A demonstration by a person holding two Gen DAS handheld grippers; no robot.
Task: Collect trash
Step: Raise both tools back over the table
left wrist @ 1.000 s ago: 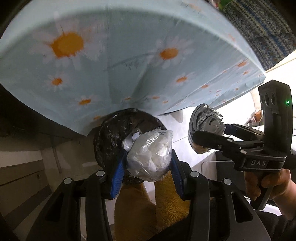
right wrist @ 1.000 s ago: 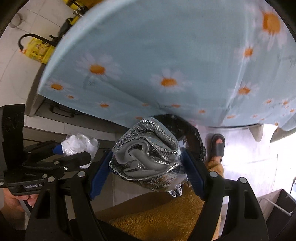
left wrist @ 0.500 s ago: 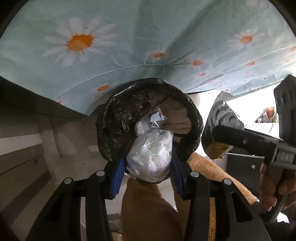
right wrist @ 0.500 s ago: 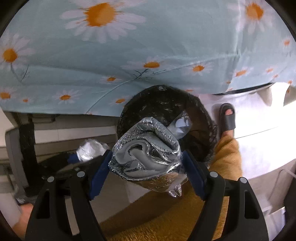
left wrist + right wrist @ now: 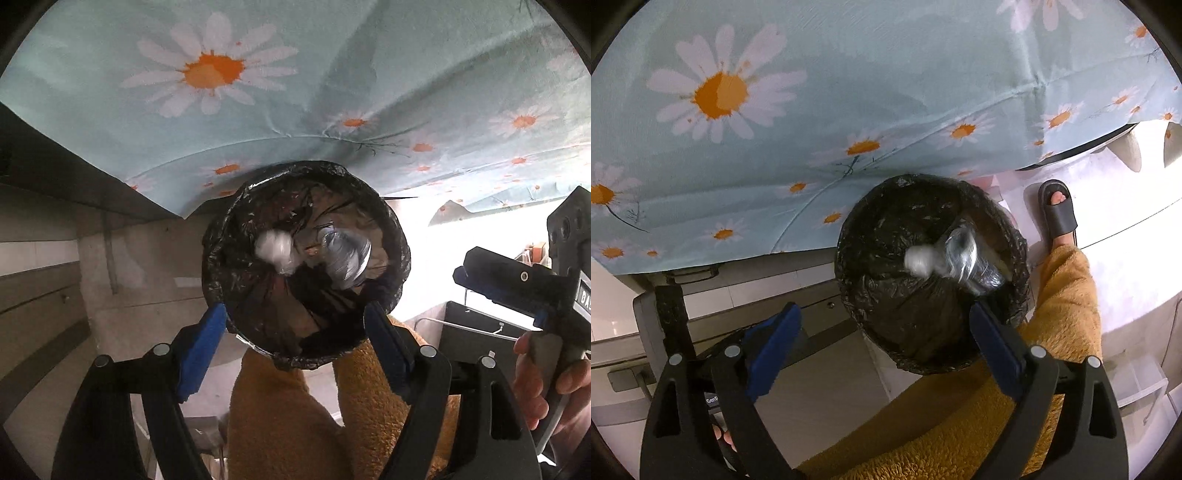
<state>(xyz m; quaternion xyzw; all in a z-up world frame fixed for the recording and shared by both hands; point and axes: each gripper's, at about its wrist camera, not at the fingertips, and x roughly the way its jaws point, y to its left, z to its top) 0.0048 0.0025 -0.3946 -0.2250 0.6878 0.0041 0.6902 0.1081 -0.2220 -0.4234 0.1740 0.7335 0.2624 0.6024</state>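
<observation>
Nearest the left wrist camera, at six o'clock, the left gripper (image 5: 295, 330) has its jaws opening with nothing between them; the right gripper (image 5: 884, 332) does likewise, both poised over the bin (image 5: 221, 236) so that released trash drops straight in. Farther off, at twelve o'clock, two pieces lie blurred inside its black liner (image 5: 882, 225): one white plastic wad (image 5: 275, 249) and one silver foil wrapper (image 5: 347, 254). Beyond hangs one daisy tablecloth (image 5: 295, 92).

white wad (image 5: 275, 249) and silver foil wrapper (image 5: 345, 258) — side by side (blurred) — inside the black-lined bin (image 5: 221, 266).
</observation>
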